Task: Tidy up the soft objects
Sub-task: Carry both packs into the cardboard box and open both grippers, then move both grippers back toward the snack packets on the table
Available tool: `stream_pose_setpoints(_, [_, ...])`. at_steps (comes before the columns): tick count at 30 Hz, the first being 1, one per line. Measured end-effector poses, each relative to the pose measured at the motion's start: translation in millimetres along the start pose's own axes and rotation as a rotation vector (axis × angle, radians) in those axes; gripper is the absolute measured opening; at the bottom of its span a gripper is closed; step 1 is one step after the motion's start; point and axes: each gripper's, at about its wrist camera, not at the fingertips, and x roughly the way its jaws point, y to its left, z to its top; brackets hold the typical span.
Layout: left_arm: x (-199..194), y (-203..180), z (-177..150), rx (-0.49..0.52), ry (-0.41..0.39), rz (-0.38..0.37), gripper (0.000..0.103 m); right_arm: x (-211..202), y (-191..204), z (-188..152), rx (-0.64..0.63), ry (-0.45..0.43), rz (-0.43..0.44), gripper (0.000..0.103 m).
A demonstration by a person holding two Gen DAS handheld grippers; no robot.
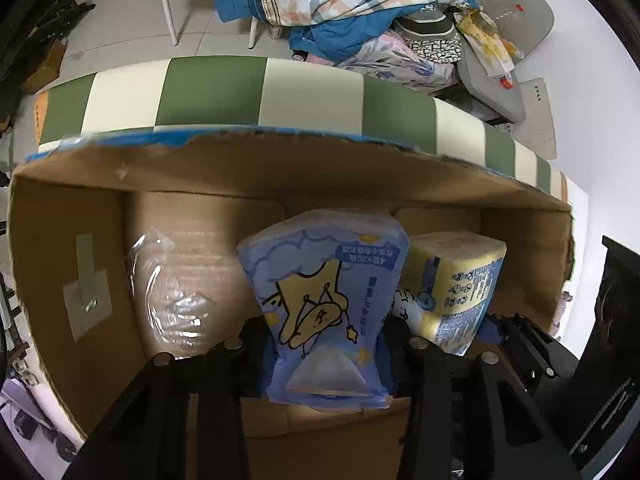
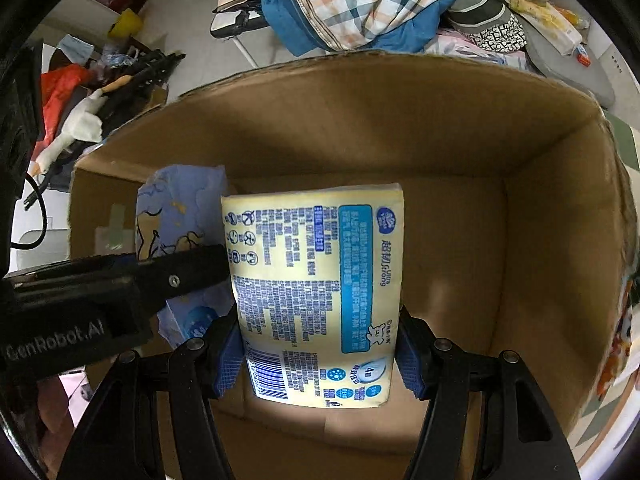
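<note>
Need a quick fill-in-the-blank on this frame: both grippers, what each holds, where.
1. The left gripper is shut on the ____ tissue pack with a star cartoon.
2. The right gripper is shut on the ____ tissue pack with a barcode.
3. Both packs are held inside the cardboard ____.
4. In the left wrist view, the yellow pack appears to the ____ of the blue one.

Missing words: blue; yellow; box; right
</note>
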Motion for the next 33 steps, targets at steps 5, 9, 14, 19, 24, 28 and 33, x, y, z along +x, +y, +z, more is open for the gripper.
stream_pose_setpoints(5, [-1, 4, 0, -0.025, 0.006, 0.03, 0.062, 7, 0, 9, 0.0, 0.012, -0.017, 0.077])
stream_pose_setpoints(9, [-11, 8, -5, -0.018, -0.045, 0.084, 0.084, -1, -1, 7, 0.007, 0.004, -0.009, 0.094])
stream_pose_setpoints(14, [-30, 9, -25, 0.012, -0.107, 0.156, 0.094, -14, -1, -5, -0.001, -0.001, -0.045, 0.1])
stream_pose_setpoints(19, [-47, 11, -50, 0.028, -0.167, 0.203, 0.101, -30, 0, -23, -0.008, -0.012, -0.081, 0.103])
stream_pose_setpoints(24, [-65, 9, -80, 0.029, -0.222, 0.214, 0.101, -51, 4, -42, -0.02, -0.047, -0.112, 0.103])
stream_pose_setpoints(28, [-80, 7, -106, 0.01, -0.28, 0.215, 0.101, -76, 9, -62, -0.03, -0.095, -0.172, 0.103])
stream_pose_setpoints(33, [-105, 4, -147, -0.009, -0.368, 0.232, 0.101, -113, 15, -95, -0.065, -0.155, -0.212, 0.103])
